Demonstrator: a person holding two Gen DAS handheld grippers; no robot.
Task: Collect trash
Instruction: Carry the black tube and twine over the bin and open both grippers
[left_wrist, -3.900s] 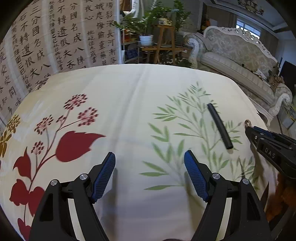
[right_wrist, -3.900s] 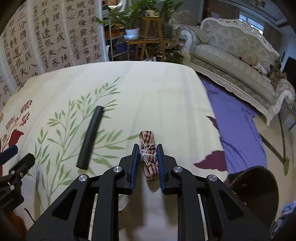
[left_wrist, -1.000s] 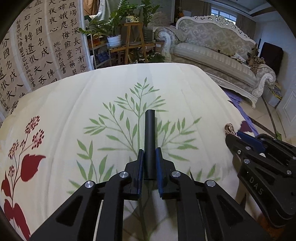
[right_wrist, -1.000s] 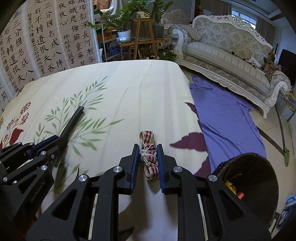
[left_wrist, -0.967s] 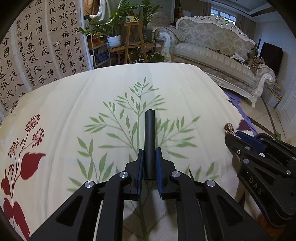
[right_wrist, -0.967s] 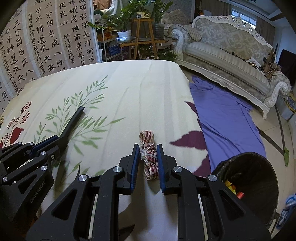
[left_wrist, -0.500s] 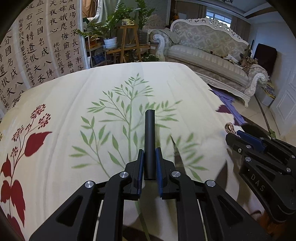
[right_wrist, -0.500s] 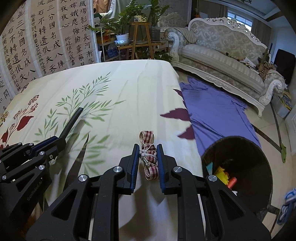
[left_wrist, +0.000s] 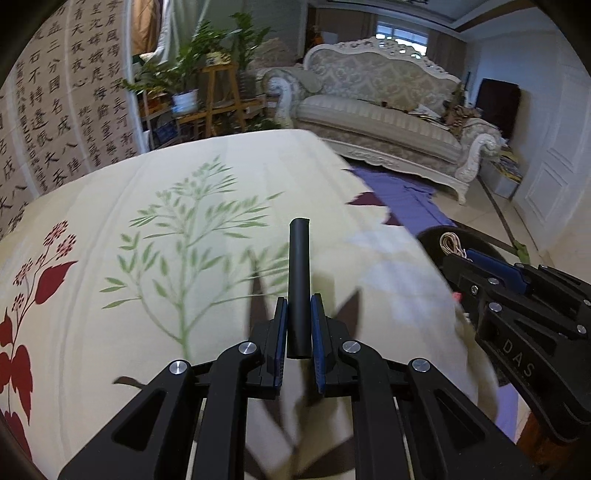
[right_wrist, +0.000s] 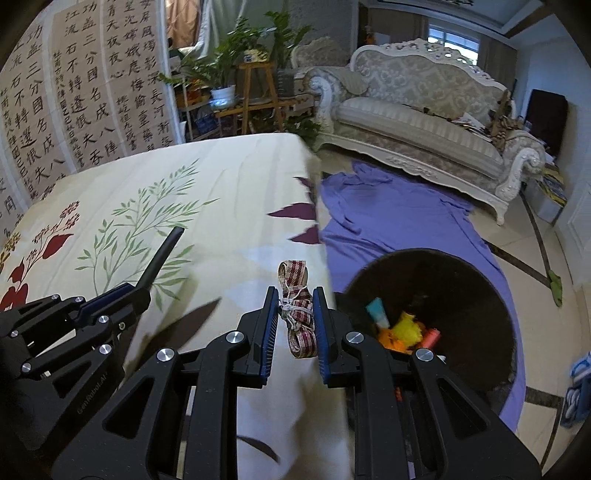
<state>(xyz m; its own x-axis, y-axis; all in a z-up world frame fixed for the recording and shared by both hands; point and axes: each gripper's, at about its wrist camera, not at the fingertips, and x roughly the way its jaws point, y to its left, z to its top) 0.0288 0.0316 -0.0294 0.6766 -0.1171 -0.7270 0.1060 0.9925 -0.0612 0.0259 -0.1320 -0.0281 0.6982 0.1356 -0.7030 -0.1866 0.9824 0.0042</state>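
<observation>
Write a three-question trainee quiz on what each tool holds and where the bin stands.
1. True or false: the left tool is shut on a black tube.
2. What does the right tool hold? A) a red-and-white checked ribbon bundle B) a blue bottle C) nothing
3. Fill in: the dark bin stands on the floor, partly on a ______ cloth, beside the flowered sheet.

Key: 1 true; 2 A; 3 purple.
</observation>
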